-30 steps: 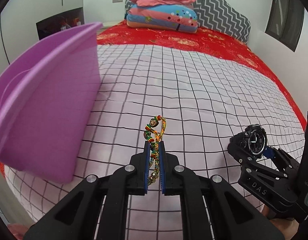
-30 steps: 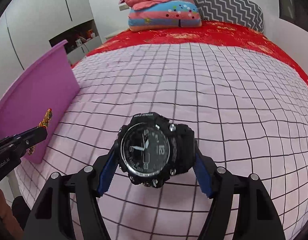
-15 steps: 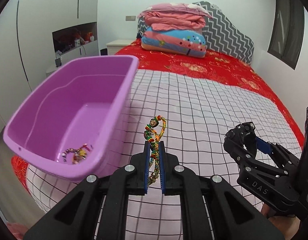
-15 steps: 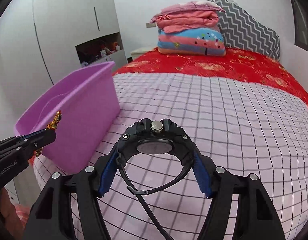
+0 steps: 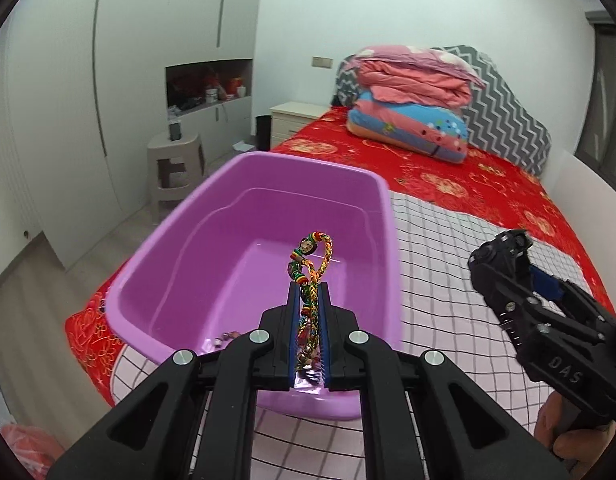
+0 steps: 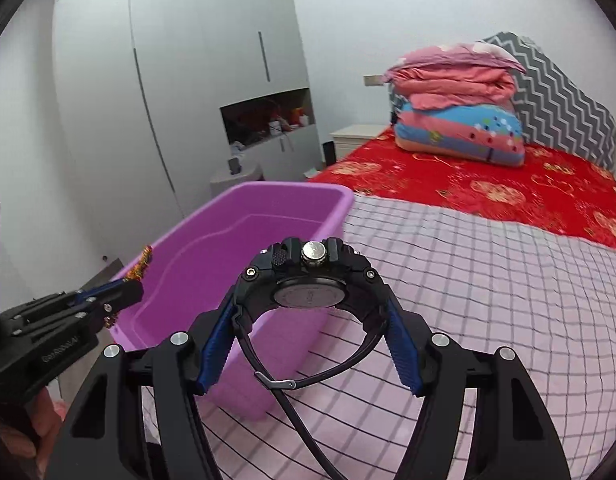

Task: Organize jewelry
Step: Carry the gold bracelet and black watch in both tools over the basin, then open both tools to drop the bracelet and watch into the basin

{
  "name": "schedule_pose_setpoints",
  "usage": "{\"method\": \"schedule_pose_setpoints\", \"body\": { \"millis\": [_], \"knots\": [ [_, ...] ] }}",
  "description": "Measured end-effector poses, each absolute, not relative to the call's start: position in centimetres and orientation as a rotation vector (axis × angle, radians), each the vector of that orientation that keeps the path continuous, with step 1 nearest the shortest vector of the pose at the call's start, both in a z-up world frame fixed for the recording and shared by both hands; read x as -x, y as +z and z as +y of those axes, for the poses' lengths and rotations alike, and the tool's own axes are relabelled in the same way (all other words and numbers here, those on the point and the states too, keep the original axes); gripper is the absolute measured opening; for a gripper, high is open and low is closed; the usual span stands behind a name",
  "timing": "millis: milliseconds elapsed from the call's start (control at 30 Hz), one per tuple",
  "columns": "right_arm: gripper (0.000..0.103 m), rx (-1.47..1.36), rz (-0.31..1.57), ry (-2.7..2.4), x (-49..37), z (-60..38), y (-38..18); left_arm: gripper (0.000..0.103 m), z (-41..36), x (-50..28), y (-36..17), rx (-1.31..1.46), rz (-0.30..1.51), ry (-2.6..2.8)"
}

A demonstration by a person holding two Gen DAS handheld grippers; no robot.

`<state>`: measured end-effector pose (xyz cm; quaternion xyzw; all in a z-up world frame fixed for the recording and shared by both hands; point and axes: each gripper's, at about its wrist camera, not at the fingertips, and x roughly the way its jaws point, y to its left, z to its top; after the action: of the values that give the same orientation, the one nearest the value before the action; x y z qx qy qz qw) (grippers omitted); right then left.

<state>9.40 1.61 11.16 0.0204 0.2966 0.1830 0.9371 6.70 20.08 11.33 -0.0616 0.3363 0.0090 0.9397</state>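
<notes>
Braided bracelet (image 5: 310, 276) pinched in left tool (image 5: 308, 300), watch (image 6: 310, 280) clamped in right tool (image 6: 308, 316).

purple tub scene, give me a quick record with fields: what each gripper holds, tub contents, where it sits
left gripper: shut on braided bracelet, held above the tub's inside
right gripper: shut on black watch, strap hanging loose below
purple tub: on the checked sheet at the bed's edge
tub contents: a few small pieces near the front wall, too small to identify
</notes>
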Motion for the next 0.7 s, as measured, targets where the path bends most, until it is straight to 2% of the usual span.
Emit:
{"method": "schedule_pose_setpoints", "body": {
  "millis": [300,700],
  "knots": [
    [0.065,-0.019,0.634,0.466,-13.4,8.7,12.3,0.009,24.8,-9.6,9.6,0.166,0.748,0.109],
    [0.065,0.042,0.756,0.488,-18.8,14.6,9.9,0.009,28.3,-13.5,7.0,0.215,0.86,0.136]
  ]
}}
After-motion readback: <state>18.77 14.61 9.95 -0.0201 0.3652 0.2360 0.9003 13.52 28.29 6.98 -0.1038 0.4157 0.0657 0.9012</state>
